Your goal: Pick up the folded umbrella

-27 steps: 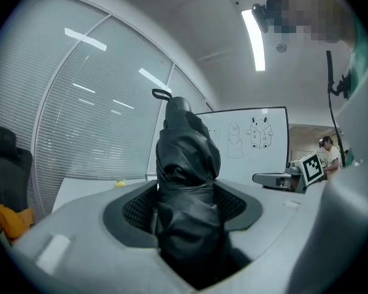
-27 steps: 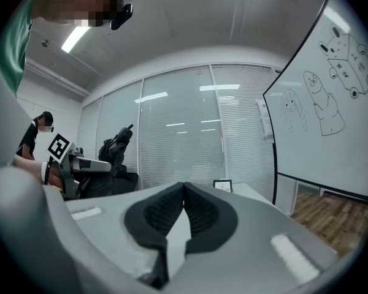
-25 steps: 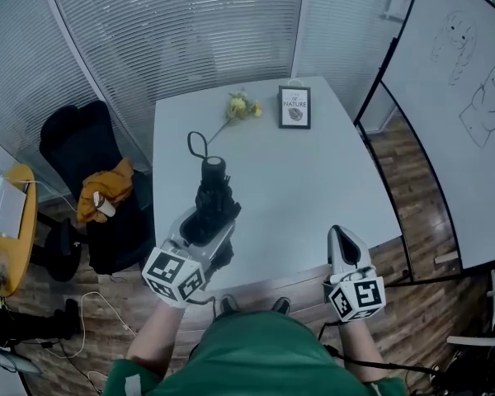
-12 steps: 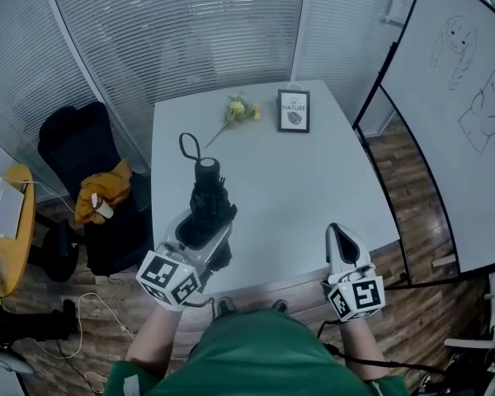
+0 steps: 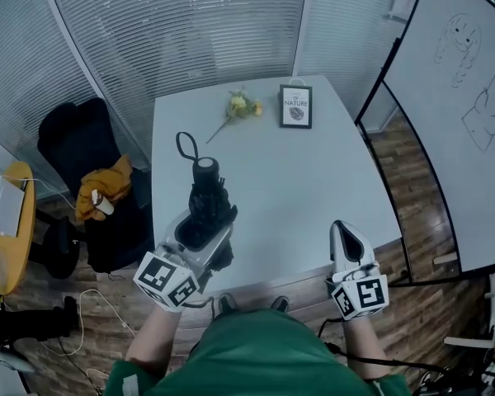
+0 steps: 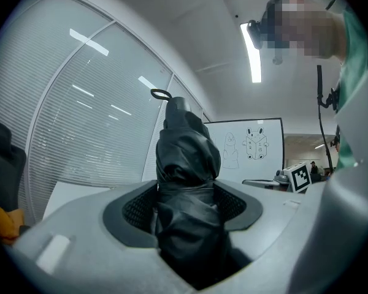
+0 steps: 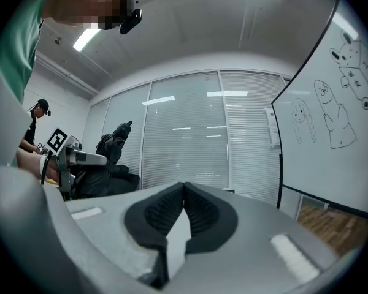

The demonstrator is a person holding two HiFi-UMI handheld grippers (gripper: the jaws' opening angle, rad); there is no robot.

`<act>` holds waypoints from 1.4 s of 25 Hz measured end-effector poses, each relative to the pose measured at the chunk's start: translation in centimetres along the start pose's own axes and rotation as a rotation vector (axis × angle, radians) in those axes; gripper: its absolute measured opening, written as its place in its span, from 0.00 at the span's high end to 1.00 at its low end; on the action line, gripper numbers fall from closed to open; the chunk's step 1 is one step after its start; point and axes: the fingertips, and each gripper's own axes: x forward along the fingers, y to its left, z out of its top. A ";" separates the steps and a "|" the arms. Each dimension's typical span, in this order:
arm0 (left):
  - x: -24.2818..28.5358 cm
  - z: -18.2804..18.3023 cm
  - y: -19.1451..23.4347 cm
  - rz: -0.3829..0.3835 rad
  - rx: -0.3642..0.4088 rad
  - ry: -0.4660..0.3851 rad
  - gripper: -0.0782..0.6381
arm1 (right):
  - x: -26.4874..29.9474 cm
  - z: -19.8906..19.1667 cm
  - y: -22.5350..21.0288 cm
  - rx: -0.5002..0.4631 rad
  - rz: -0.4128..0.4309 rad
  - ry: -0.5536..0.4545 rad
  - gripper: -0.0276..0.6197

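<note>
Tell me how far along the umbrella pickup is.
Done: the left gripper is clamped on the folded black umbrella, which looks raised off the white table. In hand: holding it up. Left: nothing obvious. The right gripper is shut and empty.

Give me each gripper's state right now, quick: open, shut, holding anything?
Left gripper: closed on the folded umbrella.
Right gripper: closed, jaw tips together, nothing between them.
</note>
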 end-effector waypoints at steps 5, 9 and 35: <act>0.0 0.1 -0.1 -0.004 -0.010 0.002 0.50 | -0.1 -0.1 -0.1 0.004 -0.004 0.001 0.95; 0.1 -0.3 0.1 -0.003 0.002 0.019 0.50 | -0.1 0.2 -0.2 0.004 -0.009 -0.008 0.95; 0.4 -1.2 -0.9 -0.035 0.014 0.041 0.50 | -1.2 0.1 -1.0 0.004 -0.049 -0.013 0.95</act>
